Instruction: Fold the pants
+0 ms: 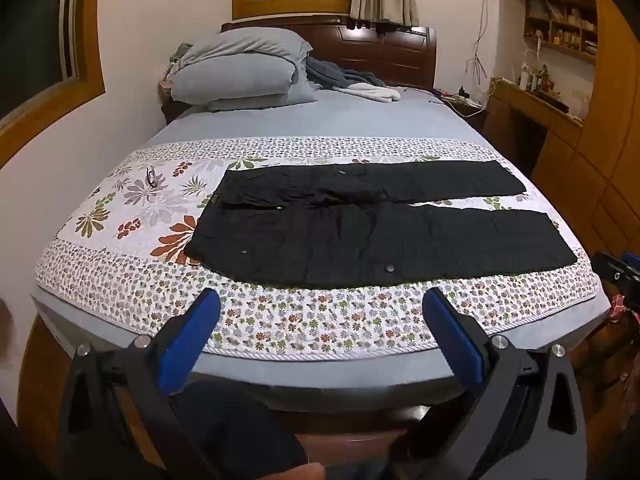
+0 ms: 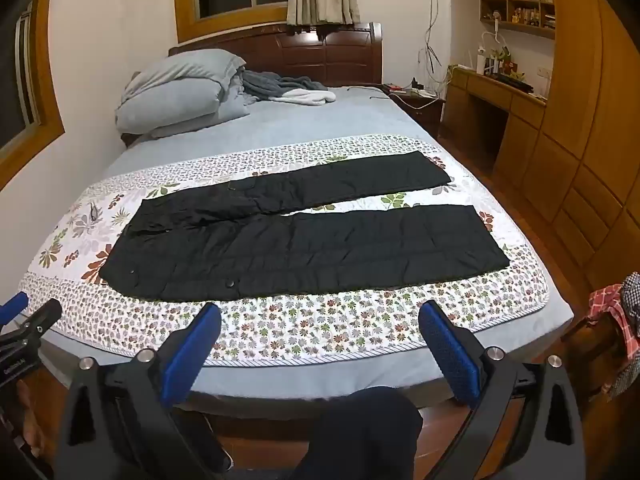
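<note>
Black pants (image 1: 372, 220) lie flat and unfolded on a floral quilt (image 1: 280, 320) across the bed, waist to the left, both legs spread to the right with a narrow gap between them. They also show in the right wrist view (image 2: 304, 240). My left gripper (image 1: 320, 300) is open and empty, held above the bed's near edge, short of the pants. My right gripper (image 2: 320, 312) is open and empty, also at the near edge, short of the pants. The left gripper's tip shows at the left edge of the right wrist view (image 2: 24, 316).
Grey-blue pillows (image 1: 240, 72) and crumpled clothes (image 1: 352, 80) lie at the head of the bed by the dark headboard (image 1: 384, 52). A wooden desk and cabinets (image 2: 540, 140) stand on the right. A checked cloth on a chair (image 2: 616, 320) is at the right.
</note>
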### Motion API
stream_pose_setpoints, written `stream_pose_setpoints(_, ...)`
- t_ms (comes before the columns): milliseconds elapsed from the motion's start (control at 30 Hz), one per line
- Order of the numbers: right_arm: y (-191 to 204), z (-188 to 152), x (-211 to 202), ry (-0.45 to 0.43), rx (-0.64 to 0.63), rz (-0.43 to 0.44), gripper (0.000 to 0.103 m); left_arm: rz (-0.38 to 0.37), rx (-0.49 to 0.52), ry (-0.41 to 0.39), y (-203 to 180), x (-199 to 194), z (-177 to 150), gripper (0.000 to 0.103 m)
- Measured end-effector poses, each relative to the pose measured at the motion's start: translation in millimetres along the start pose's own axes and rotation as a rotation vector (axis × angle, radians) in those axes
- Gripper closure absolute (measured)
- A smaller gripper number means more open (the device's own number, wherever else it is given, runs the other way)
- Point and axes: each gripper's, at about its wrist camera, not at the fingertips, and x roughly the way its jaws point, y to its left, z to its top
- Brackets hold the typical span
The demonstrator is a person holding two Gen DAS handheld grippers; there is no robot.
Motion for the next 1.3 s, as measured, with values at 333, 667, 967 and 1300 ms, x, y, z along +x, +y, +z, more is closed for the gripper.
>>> stream_pose_setpoints(333,4.2,3.4,-3.1,0.002,-0.001,0.003,0.003,0.010,0.004,0.000,-3.6,-3.0,-2.0,0.002)
stream_pose_setpoints(667,4.8,3.4,-2.1,0.004,-0.003,0.007,0.003,0.008,-0.005,-0.002,7.8,-0.4,0.9,0.002)
stream_pose_setpoints(967,2.2,0.3,-1.2,0.004,-0.003,0.009,0.003,0.011,-0.002,-0.003,7.6,0.4,1.3,0.002)
stream_pose_setpoints(1300,1.0,0.2,-1.2,0.001,0.000,0.003,0.003,0.012,0.000,-0.005,4.7,0.2,1.2,0.002)
